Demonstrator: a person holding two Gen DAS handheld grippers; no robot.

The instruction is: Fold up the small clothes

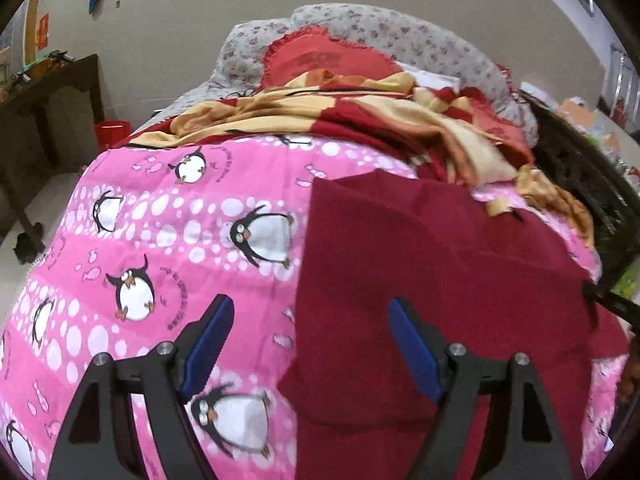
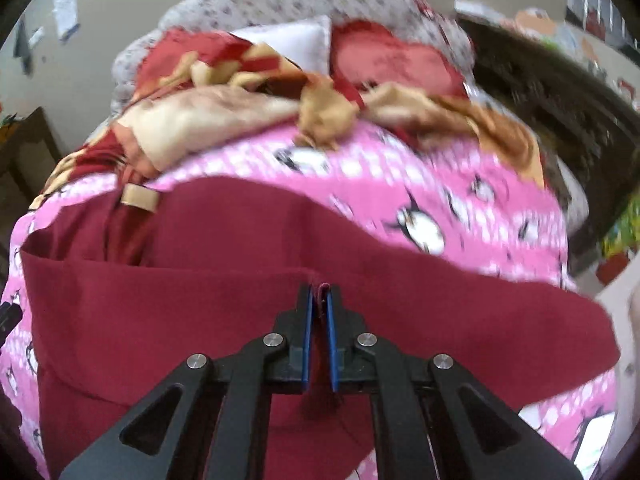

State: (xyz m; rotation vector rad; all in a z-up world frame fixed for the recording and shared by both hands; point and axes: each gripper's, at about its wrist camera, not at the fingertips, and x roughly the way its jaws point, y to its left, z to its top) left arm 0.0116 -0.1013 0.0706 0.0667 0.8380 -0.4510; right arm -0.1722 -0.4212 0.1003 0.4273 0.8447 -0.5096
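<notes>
Right gripper (image 2: 319, 294): blue pads pressed together on a raised fold of the dark red garment (image 2: 240, 280), low centre of the right wrist view. A pinch of the cloth stands between the pads and hangs down behind them.

Left gripper (image 1: 310, 312): jaws spread wide, nothing between the pads. In the lower half of its own view, the left pad hangs over the pink penguin-print quilt (image 1: 160, 220) and the right pad over the garment's left edge.

Garment: spread on the quilt, filling the right half of the left wrist view and the lower middle of the right wrist view.

Beyond, toward the top of both frames: a rumpled red-and-yellow blanket (image 1: 360, 112), a red heart-shaped cushion (image 1: 320, 56), and a floral grey pillow (image 1: 380, 24). A red bucket (image 1: 112, 130) stands on the floor at centre left, beside a dark wooden table (image 1: 60, 84).
</notes>
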